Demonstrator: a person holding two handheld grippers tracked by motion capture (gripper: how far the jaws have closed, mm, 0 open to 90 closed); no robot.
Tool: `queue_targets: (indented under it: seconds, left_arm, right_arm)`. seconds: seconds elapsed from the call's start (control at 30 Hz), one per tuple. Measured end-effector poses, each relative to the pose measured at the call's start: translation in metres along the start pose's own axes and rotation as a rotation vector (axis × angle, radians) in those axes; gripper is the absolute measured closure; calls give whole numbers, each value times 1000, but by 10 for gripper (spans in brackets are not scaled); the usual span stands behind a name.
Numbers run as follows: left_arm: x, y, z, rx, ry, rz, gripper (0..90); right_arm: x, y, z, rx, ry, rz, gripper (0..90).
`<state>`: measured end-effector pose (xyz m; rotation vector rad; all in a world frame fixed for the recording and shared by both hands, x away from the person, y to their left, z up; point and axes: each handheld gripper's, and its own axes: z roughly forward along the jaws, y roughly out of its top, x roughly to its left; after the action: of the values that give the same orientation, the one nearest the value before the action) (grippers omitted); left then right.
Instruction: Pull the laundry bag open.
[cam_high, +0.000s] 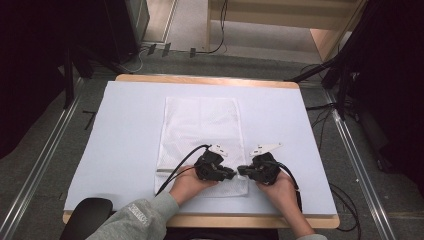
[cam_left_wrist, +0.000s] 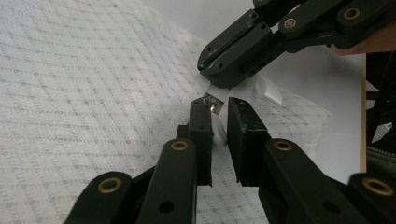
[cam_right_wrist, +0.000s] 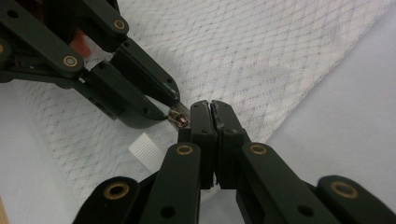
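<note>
A white mesh bag (cam_high: 200, 130) lies flat in the middle of the pale table (cam_high: 125, 125). Both grippers meet at its near right corner. My left gripper (cam_high: 231, 173) points right; in the left gripper view its jaws (cam_left_wrist: 220, 105) stand a narrow gap apart, with the metal zipper pull (cam_left_wrist: 212, 103) and a fold of white fabric at their tips. My right gripper (cam_high: 241, 170) points left, tip to tip with the left one. Its jaws (cam_right_wrist: 211, 105) are pressed together on the bag's edge fabric (cam_left_wrist: 254, 86), right beside the pull (cam_right_wrist: 179, 116). A ribbed white tab (cam_right_wrist: 147, 149) sits next to it.
The table's wooden front edge (cam_high: 240, 221) lies just behind the person's hands. A black rounded object (cam_high: 87, 222) sits at the near left corner. Cables (cam_high: 340, 200) trail over the floor to the right, and dark stands flank the table.
</note>
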<state>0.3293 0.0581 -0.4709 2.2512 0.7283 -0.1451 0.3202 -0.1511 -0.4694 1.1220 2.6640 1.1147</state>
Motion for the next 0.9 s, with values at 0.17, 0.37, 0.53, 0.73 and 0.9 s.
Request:
queue_targets:
  seconds: [0.17,0.37,0.53,0.73,0.9]
  left_arm:
    - [3,0,1,-5,-25,-20,870]
    - [6,1,1,2,-38,-25,869]
    - [6,1,3,-8,-32,-20,869]
    - [14,3,2,12,-91,-77,878]
    - [16,5,-2,33,-90,-80,879]
  right_arm:
    - [0,0,0,0,2,1,895]
    - [0,0,0,-2,0,-4,895]
    - [0,-1,0,-5,2,-1,895]
    - [-1,-4,0,-25,7,-39,896]
    - [1,-6,0,-33,-1,-94,900]
